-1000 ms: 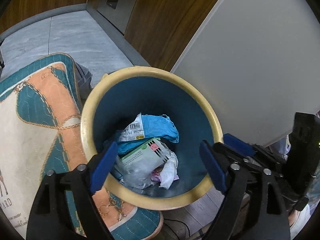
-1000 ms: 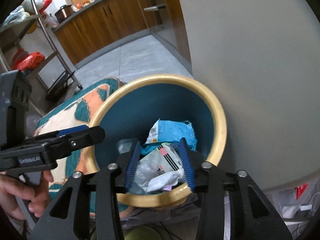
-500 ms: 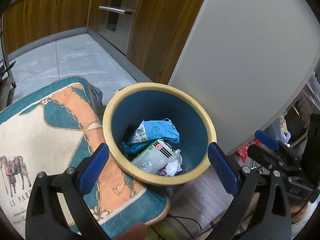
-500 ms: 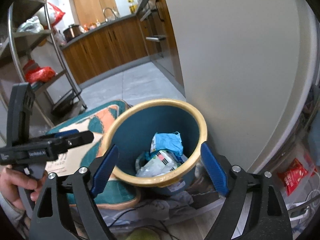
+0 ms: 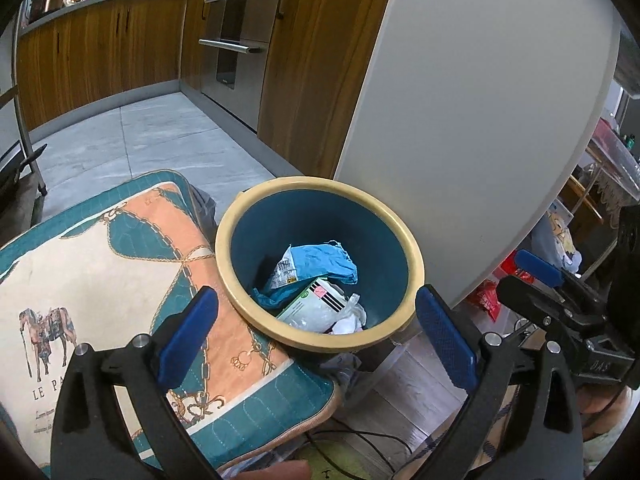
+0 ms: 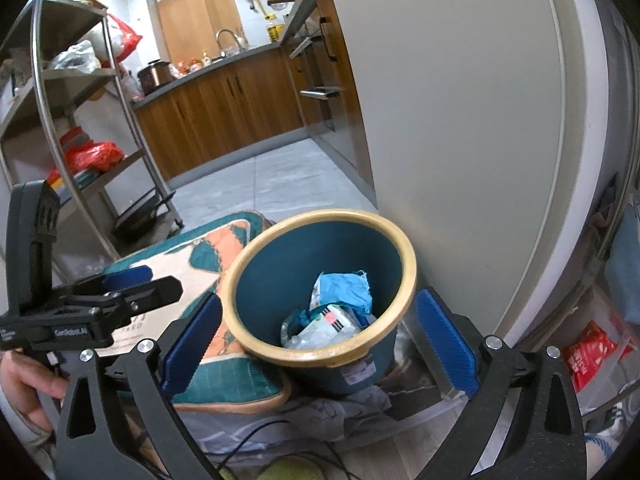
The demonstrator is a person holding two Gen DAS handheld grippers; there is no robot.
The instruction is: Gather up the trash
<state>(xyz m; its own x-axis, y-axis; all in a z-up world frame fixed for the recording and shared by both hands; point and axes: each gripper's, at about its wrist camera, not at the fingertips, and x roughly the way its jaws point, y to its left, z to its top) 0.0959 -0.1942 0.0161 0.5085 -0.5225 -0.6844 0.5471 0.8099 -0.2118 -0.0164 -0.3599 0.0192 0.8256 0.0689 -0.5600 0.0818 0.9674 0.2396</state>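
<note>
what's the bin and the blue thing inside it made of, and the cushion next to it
Bin: probably plastic, smooth matte teal wall and cream rim. Blue wrapper: thin crinkled plastic film or coated paper, with a printed barcode. Cushion: quilted printed fabric, stitch lines visible.

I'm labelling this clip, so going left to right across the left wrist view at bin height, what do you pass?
Patterned cushion → blue trash bin, wrappers inside → grey appliance panel → the other tool at the right edge.
</note>
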